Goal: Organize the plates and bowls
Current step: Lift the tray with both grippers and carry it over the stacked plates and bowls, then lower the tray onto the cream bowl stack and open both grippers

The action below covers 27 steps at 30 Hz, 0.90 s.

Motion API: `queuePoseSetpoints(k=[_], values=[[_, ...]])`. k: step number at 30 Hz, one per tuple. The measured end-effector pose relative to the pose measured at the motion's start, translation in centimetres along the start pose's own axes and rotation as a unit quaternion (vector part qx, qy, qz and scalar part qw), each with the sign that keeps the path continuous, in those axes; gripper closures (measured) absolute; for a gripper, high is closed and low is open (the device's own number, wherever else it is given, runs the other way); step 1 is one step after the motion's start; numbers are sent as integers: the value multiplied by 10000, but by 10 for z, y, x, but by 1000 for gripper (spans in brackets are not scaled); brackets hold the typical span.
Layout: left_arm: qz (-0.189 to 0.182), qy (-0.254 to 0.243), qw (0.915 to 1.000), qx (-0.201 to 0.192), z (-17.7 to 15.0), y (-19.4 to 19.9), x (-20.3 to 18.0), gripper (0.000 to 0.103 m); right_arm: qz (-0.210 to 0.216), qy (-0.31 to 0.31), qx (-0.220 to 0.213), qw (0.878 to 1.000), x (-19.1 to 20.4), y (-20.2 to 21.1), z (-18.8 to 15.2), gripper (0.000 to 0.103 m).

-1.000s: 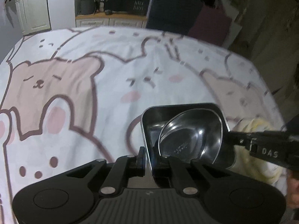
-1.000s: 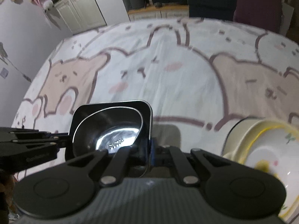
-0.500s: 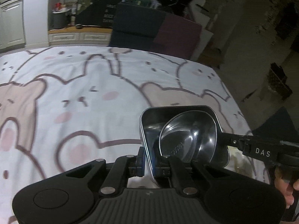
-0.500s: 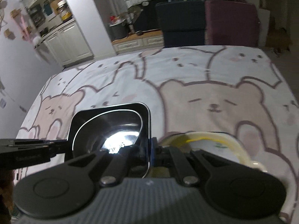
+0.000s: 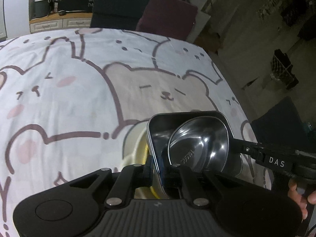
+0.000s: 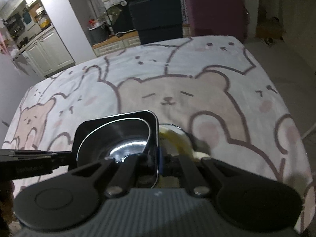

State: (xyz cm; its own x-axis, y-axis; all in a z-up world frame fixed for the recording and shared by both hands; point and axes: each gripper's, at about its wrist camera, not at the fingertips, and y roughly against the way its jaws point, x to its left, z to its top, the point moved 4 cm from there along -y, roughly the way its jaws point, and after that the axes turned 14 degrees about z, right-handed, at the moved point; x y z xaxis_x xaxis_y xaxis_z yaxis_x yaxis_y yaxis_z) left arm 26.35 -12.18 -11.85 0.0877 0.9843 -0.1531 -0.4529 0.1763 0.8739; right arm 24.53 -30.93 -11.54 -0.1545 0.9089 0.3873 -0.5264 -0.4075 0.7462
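A square steel tray (image 5: 158, 130) carries a round steel bowl (image 5: 199, 144) inside it. My left gripper (image 5: 156, 167) is shut on the tray's left rim. The right gripper (image 5: 235, 140) reaches in from the right and pinches the opposite rim. In the right wrist view the same tray (image 6: 118, 119) and bowl (image 6: 126, 140) hang in front of my right gripper (image 6: 158, 162), shut on the rim. The left gripper (image 6: 69, 158) holds the far side. A cream dish with a yellow rim (image 5: 136, 138) (image 6: 177, 138) lies under the tray, mostly hidden.
A bear-print cloth (image 5: 79, 98) covers the table. A dark blue chair (image 6: 158, 15) and a maroon chair (image 6: 215, 13) stand at the far edge. The table's right edge (image 5: 227, 79) drops to the floor. A hand (image 5: 296, 193) grips the right tool.
Both grippers have carried the tray and bowl to the right across the table. The tray now hangs over the cream dish, which was off to the right before.
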Motion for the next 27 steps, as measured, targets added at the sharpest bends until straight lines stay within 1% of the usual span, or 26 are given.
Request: queuePoseSetpoints(k=[6,10,14,27], values=[[22,-111,9998,148,-1,-11,-9,95,-109,-86,151,9998,-13,-10,-1,99],[48,-136,9997,188,0,-11,-9,95,-53,-138,249,9996,-18,-14,-3,99],[79,-155,9996,218,-1,-11,-9,95,-38,-126,356,9993,-16,-16,-5,99],[112,-211,9994,265,-1,-13,-10,95,-67,-145,492,9987,-15,-18,-8,99]])
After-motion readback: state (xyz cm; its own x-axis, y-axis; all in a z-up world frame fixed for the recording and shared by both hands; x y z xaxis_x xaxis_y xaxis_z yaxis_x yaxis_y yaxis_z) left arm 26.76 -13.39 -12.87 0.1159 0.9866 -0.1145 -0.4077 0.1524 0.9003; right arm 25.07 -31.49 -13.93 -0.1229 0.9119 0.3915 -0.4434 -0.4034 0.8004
